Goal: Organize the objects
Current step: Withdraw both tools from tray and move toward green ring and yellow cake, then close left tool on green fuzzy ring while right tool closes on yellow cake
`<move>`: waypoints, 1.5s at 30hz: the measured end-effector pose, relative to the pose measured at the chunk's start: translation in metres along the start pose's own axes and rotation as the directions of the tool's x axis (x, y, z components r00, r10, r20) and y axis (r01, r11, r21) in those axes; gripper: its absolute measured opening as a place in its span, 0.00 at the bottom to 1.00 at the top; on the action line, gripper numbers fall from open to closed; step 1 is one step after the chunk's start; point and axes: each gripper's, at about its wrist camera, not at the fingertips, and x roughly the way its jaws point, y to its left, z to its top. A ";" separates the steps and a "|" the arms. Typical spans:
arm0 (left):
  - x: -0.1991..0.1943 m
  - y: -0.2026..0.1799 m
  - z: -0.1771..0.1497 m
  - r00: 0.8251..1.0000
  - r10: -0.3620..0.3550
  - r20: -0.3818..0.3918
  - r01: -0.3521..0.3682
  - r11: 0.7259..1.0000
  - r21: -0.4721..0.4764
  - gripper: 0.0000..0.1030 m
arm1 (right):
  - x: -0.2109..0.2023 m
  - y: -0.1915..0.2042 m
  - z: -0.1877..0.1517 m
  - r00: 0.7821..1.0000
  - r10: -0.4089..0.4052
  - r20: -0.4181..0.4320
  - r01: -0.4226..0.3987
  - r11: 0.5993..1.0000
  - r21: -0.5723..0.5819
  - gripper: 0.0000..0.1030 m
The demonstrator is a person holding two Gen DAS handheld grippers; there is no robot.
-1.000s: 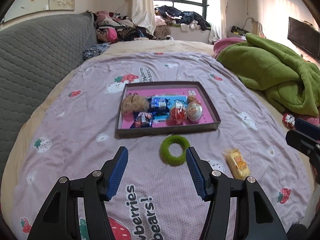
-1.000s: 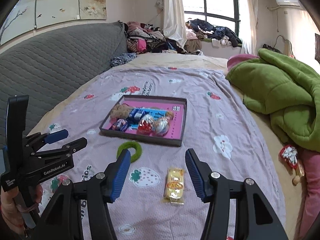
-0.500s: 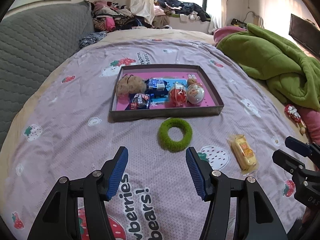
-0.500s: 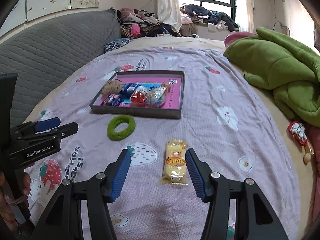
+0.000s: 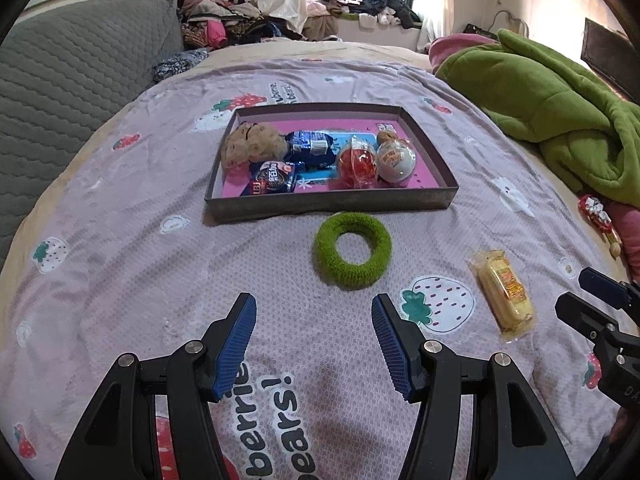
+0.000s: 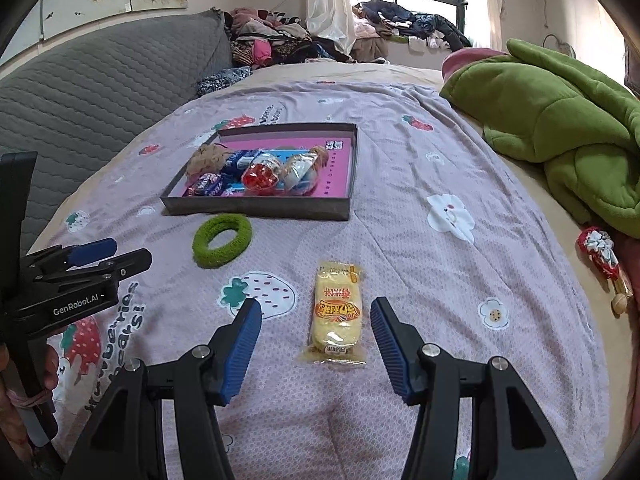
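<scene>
- Right wrist view: right gripper (image 6: 316,324) was spread wide over the bed (image 6: 400,240), nothing between its fingers (image 6: 242,340) but air; the yellow snack pack (image 6: 336,314) lay flat on the sheet just ahead, lined up in the gap, not touched.
- Left wrist view: left gripper (image 5: 314,334) was also gaping and empty, aimed at the green ring (image 5: 352,250), which lay flat a little short of the tray (image 5: 328,202), near its front wall but apart from it.
- Tray already held a beige scrunchie (image 5: 252,146), two blue wrapped snacks (image 5: 310,148), a red ball (image 5: 357,162) and a white egg (image 5: 396,158); the right end of its floor looked free.
- Snack pack, my read: light, soft cake in slick crinkly film. Take it across the short width at mid-length; pinch gently or it crushes. The sealed end flaps would slip.
- Ring, my read: fuzzy, light, squashy, no fragility. Grab one side of the loop, one finger through the hole and one outside; high friction, should hold well.
- Soft mattress under both looked like it would give, so fingers could press down a bit to get under the edges.
- Both items seemed to be waiting to go into the tray.
</scene>
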 end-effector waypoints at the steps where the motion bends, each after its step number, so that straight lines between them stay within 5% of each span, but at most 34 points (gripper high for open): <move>1: 0.002 -0.001 0.000 1.000 -0.002 -0.004 0.002 1.000 0.002 0.60 | 0.002 0.000 0.000 1.000 -0.001 -0.004 0.001 1.000 -0.001 0.55; 45: 0.128 0.006 0.040 0.989 -0.014 -0.146 0.008 0.999 -0.046 0.60 | 0.087 -0.010 -0.009 0.990 -0.027 -0.139 0.032 0.999 0.029 0.55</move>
